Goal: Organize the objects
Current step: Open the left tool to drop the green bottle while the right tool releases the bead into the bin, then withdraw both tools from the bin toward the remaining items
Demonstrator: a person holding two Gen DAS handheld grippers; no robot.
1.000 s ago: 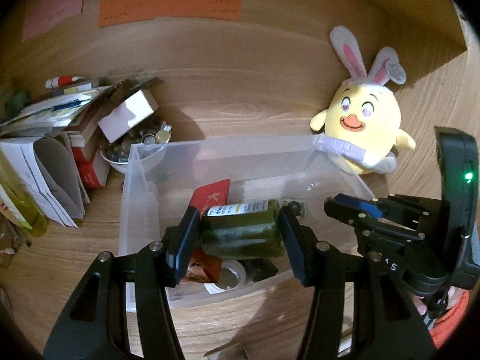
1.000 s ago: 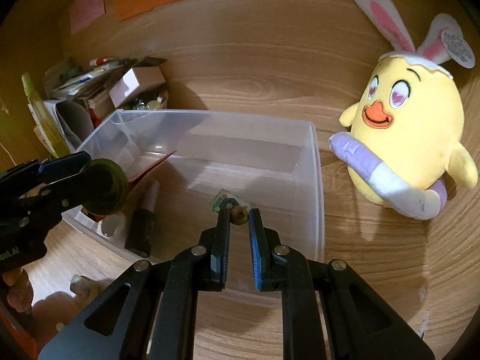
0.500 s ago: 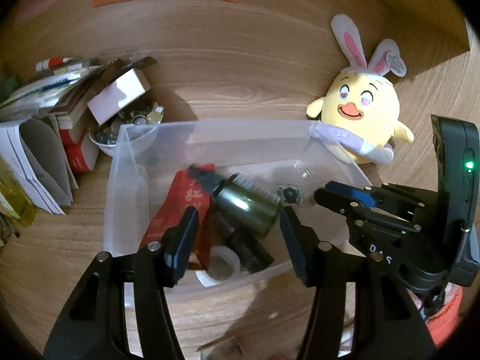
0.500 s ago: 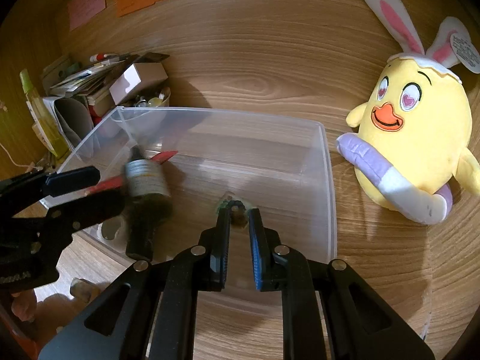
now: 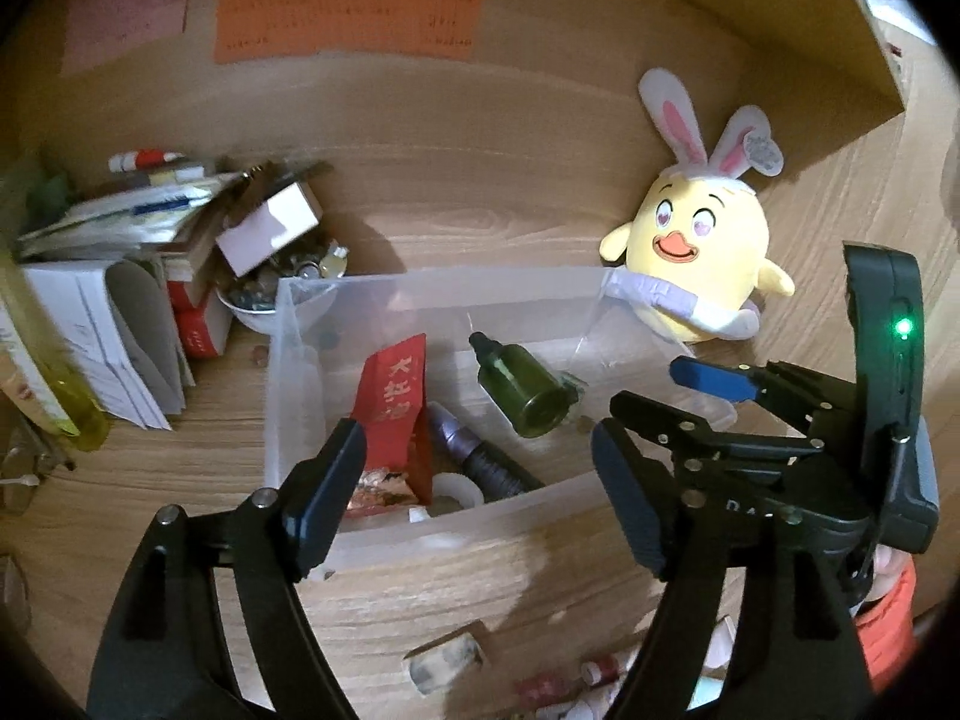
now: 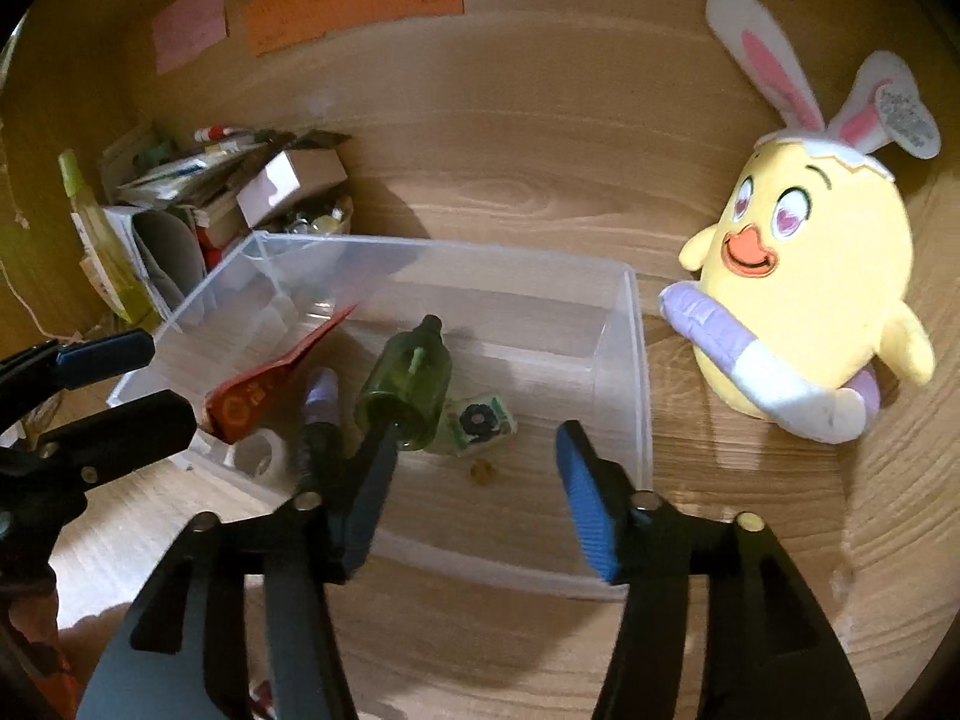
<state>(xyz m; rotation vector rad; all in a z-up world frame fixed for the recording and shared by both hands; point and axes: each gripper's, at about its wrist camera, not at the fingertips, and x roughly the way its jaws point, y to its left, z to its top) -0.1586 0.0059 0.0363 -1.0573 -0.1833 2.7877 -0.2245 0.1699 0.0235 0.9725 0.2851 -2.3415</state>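
Left hand-held gripper (image 5: 480, 492) and right hand-held gripper (image 6: 474, 480) both gape wide, holding nothing.

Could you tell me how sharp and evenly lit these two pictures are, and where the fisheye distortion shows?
Left wrist view: dim warm light, black corners, papers at the left edge smeared, green bottle in the clear bin fairly sharp. Right wrist view: same dim light, wood grain bowed into arcs, left finger of the right gripper blurred, plush chick crisp.
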